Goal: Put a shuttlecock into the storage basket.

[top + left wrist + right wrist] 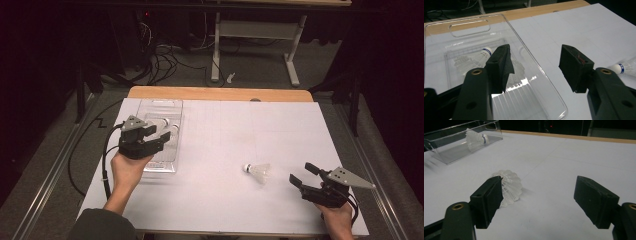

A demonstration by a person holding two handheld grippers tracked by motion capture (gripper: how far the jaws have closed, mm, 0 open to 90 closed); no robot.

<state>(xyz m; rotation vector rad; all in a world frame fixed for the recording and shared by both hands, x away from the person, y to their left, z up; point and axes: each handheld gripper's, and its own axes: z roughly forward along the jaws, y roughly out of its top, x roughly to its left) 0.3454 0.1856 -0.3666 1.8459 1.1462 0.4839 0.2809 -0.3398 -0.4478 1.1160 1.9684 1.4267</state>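
A clear plastic tray (156, 107) lies at the table's left. My left gripper (162, 131) hovers over it, open, with nothing between its jaws. In the left gripper view (535, 57) the tray (469, 25) holds two white shuttlecocks: one (480, 57) lies inside, another (518, 67) is partly hidden behind the left jaw. A third shuttlecock (257, 171) lies on its side on the white sheet, right of the middle. My right gripper (300, 171) rests low just right of it, open. In the right gripper view (539, 187) that shuttlecock (510, 186) lies ahead, beside the left jaw, untouched.
A white sheet (240, 130) covers the table, with a wooden strip (220, 93) bare along the far edge. Beyond it are floor cables (160, 65) and a white metal frame (255, 30). A cable (105, 160) trails from the left gripper off the table's left side.
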